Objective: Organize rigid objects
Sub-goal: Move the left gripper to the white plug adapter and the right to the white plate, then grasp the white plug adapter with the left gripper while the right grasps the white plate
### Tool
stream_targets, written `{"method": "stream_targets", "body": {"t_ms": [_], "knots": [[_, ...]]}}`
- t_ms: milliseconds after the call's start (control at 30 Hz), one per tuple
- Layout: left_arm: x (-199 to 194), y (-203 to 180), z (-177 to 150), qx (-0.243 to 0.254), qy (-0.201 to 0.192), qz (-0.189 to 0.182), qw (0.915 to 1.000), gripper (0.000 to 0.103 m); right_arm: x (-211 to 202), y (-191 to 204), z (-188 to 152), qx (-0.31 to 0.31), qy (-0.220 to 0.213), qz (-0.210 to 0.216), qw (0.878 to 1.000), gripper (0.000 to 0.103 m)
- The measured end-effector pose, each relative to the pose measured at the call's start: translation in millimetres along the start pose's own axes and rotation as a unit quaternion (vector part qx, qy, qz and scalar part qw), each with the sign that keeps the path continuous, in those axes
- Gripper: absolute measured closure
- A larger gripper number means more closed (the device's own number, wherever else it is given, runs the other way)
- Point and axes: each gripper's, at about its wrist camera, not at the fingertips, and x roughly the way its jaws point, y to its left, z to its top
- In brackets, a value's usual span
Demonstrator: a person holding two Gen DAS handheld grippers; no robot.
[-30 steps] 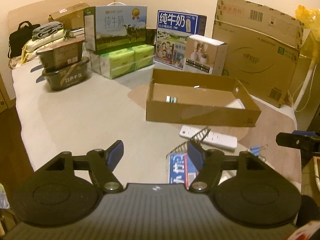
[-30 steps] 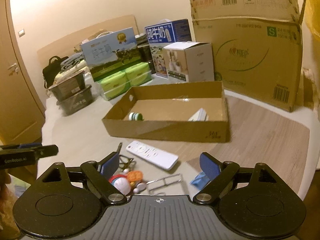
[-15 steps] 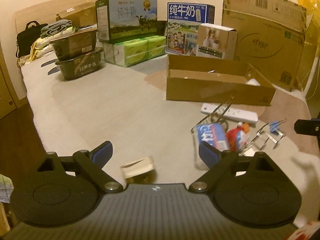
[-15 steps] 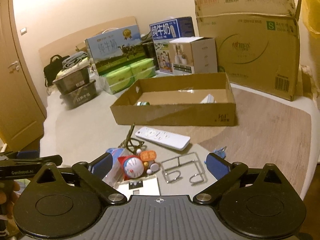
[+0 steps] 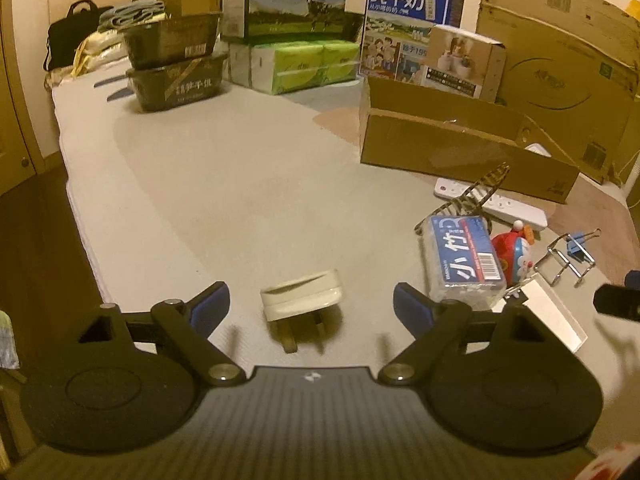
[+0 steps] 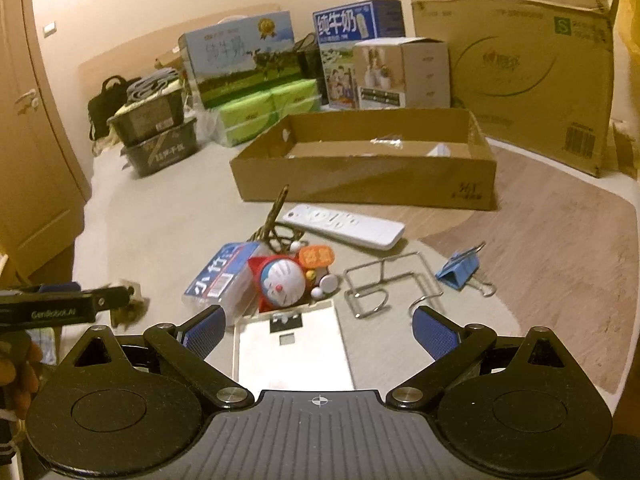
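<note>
Plug (image 5: 301, 294): cream, on the mat midway between the left gripper (image 5: 311, 306) jaws, which are closing without touching it.
Card (image 6: 291, 346): white, flat, between the right gripper (image 6: 320, 326) jaws, which stand wide apart, clear of it.
Left view only: the plug shown sharp.
Right view only: the tray's (image 6: 362, 178) inside.
Ahead of jaws: one remote (image 6: 344, 226), one toy (image 6: 282, 282), one tissue pack (image 6: 218, 280), one wire rack (image 6: 384, 286), one clip (image 6: 460, 266).
</note>
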Motion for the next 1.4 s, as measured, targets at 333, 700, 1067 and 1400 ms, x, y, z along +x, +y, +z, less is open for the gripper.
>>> {"method": "stream_targets", "body": {"t_ms": [333, 700, 1067, 1400], "knots": [[15.3, 0.8, 3.7, 0.003, 0.014, -0.003, 0.9999, 0.032, 13.2, 11.2, -8.9, -0.012, 0.014, 0.002, 1.0, 0.004], [23.1, 2.1, 2.5, 0.001, 0.023, -0.004, 0.9997, 0.054, 25.2, 17.6, -17.8, -0.021, 0.031, 0.004, 0.999, 0.004], [19.4, -0.5, 3.2, -0.005, 0.022, -0.018, 0.9996, 0.055, 31.4, 15.7, -23.0, -0.023, 0.04, 0.003, 0.999, 0.004], [10.7, -22.4, 4.1, 0.01, 0.015, -0.041, 0.999, 0.055, 43.2, 22.6, -30.4, -0.05, 0.049, 0.0, 0.998, 0.004]]}}
